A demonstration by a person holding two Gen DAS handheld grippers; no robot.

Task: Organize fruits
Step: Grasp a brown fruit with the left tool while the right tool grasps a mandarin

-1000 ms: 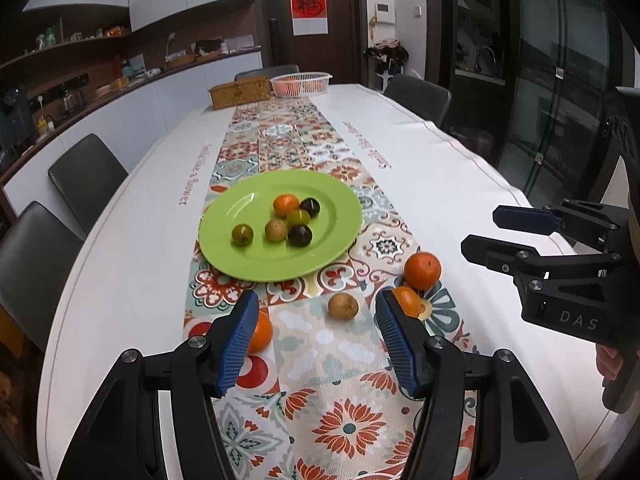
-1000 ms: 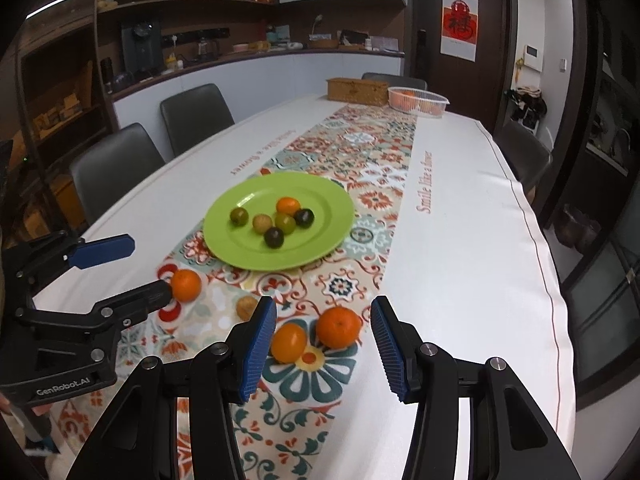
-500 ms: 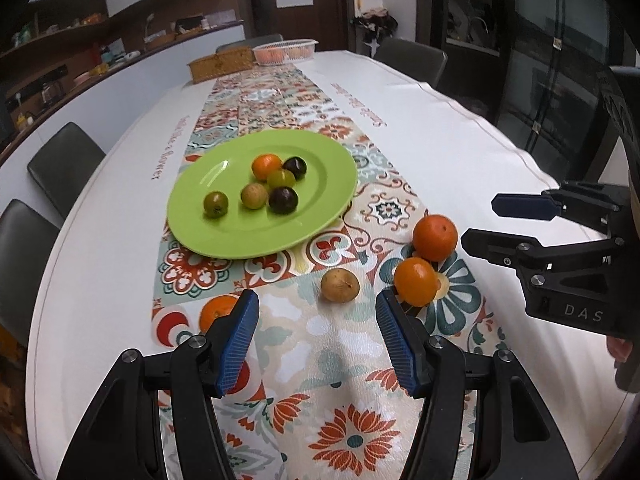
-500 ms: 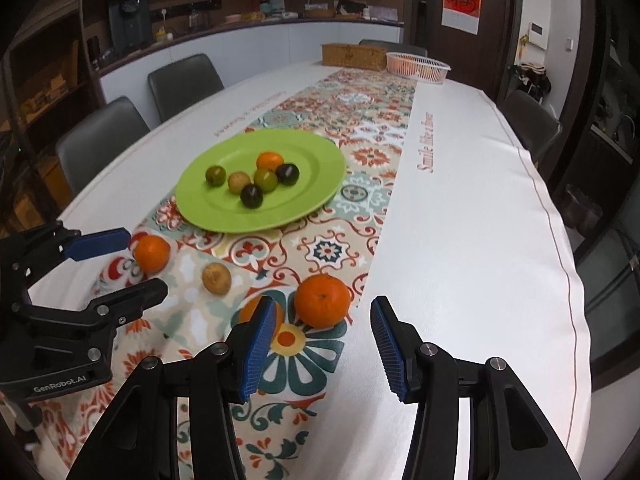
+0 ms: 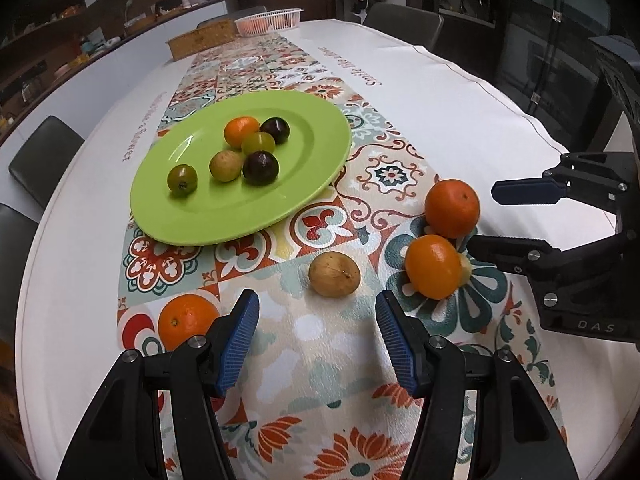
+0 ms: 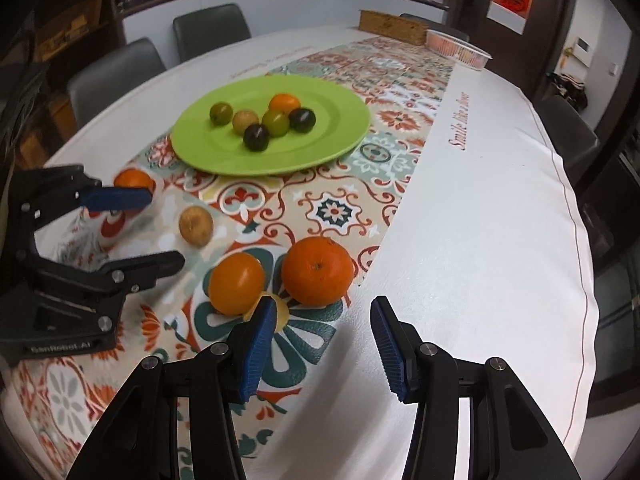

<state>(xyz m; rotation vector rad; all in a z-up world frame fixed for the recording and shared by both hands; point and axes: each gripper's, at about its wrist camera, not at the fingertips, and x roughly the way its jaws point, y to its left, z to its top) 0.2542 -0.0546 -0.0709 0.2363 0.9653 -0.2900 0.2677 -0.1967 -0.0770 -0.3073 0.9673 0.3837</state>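
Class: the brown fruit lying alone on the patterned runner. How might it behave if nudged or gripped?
The brown fruit looks rounded and unpropped, so it would probably roll. Its skin looks matte, likely not slippery. It seems small, presumably light.

On my right tongs, seen from my left hand's camera, the black body reads "DAS". My left tongs carry "GenRobot.AI", blurred. The white cloth on the bench reads "Smile like a flower" in red script.

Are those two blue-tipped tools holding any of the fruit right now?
No. The left tool and the right tool are both open and empty, above the table runner; every fruit lies loose there or on the green plate.
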